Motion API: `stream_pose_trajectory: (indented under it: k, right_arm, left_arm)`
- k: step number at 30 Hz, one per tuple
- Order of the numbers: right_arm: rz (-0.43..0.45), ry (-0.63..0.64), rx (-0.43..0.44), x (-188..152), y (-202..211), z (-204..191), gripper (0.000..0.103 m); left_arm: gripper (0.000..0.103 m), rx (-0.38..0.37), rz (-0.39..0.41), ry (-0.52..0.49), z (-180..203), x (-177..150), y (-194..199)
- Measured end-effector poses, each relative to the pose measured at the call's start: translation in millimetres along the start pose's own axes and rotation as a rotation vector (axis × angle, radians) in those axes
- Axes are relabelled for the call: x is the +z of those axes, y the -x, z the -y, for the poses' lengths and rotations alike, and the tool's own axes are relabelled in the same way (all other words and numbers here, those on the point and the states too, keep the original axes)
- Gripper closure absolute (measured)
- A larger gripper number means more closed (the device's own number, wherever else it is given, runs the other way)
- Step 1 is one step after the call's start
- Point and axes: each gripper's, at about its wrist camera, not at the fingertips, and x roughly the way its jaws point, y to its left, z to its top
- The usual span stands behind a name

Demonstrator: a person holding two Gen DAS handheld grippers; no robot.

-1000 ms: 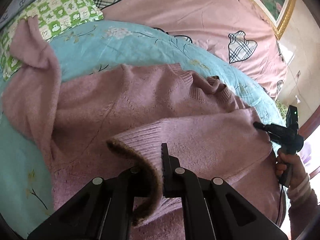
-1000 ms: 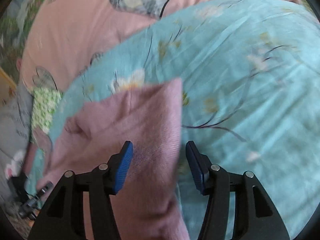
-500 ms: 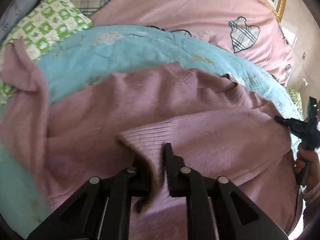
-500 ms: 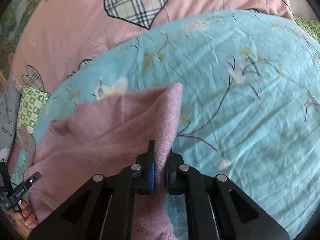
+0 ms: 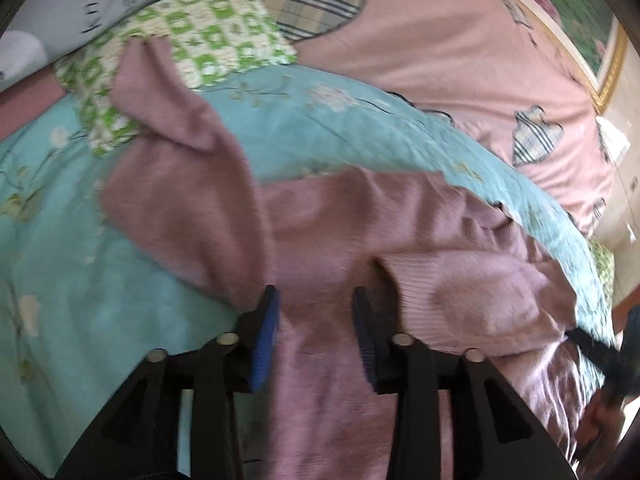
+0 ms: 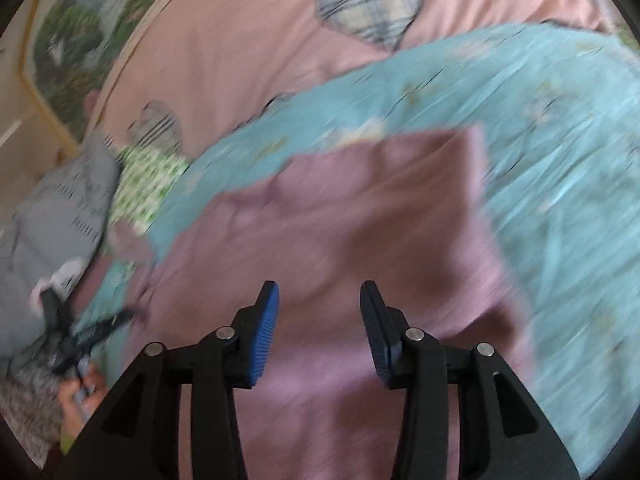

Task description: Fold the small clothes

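A pink knitted sweater [image 5: 360, 220] lies spread on a turquoise floral sheet [image 5: 320, 128]. One sleeve [image 5: 480, 292] is folded across its body; the other sleeve [image 5: 180, 152] lies out to the far left. My left gripper [image 5: 314, 320] is open and empty just above the sweater's body. In the right wrist view the sweater [image 6: 360, 220] fills the middle, and my right gripper [image 6: 320, 316] is open and empty above it. The left gripper also shows there at the left edge [image 6: 84, 336]. Both views are blurred by motion.
A pink duvet with plaid hearts [image 5: 440, 60] lies beyond the sheet. A green-checked pillow [image 5: 192, 48] and a grey pillow [image 5: 80, 4] sit at the far left. A framed picture [image 5: 580, 20] stands behind the bed.
Both grippers have opened and let go of the sweater. The sleeve now lies folded across the body. Both grippers have shifted, and the views have swung.
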Motion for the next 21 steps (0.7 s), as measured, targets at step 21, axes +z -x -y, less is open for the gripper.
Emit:
stream_pose_trajectory:
  k: [21]
  right_arm:
    - [-0.16, -0.001, 0.117, -51, -9, -35, 0.058]
  left_arm:
    - [0.03, 0.423, -0.051, 0.069, -78, 182, -119]
